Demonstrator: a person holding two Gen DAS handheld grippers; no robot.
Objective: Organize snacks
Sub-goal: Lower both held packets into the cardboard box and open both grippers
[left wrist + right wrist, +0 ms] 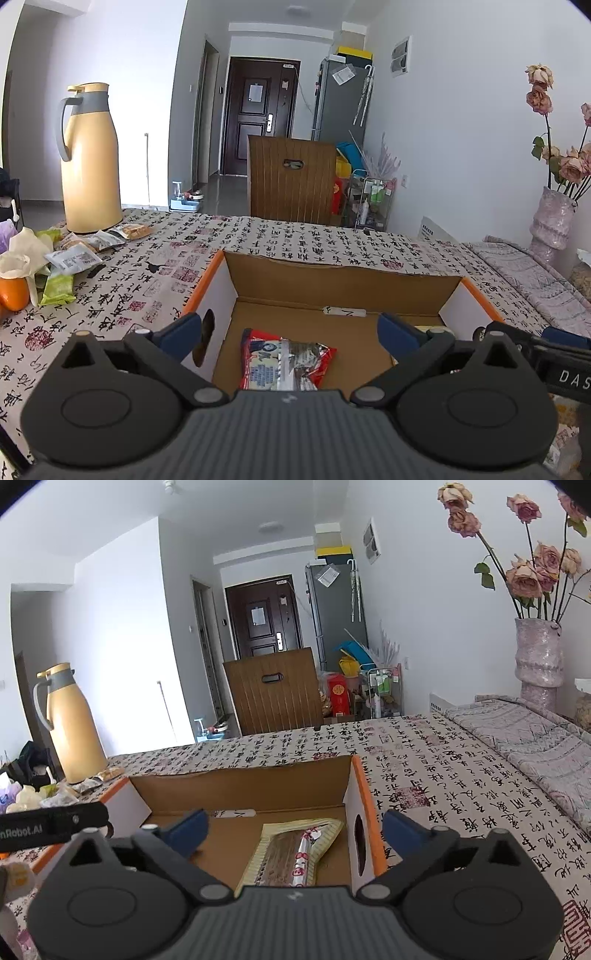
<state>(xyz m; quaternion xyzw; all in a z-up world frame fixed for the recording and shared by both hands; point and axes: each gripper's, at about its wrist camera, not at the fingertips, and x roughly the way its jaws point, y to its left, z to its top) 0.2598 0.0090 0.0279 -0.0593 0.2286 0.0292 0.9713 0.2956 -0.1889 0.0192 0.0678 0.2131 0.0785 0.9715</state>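
An open cardboard box (343,277) with orange-edged white sides sits on the calligraphy tablecloth; it also shows in the right wrist view (236,786). A red snack packet (284,363) lies in its left part. A yellow-edged snack packet (295,849) lies in its right part. My left gripper (291,332) is open and empty above the box's near left side. My right gripper (295,830) is open and empty above the box's near right side. Several loose snack packets (74,258) lie on the table to the left of the box.
A tall yellow thermos jug (90,158) stands at the far left of the table. An orange (13,293) and crumpled tissue lie by the loose snacks. A vase of dried roses (539,657) stands at the right on a folded grey cloth (535,738). A wooden chair back (291,177) is behind the table.
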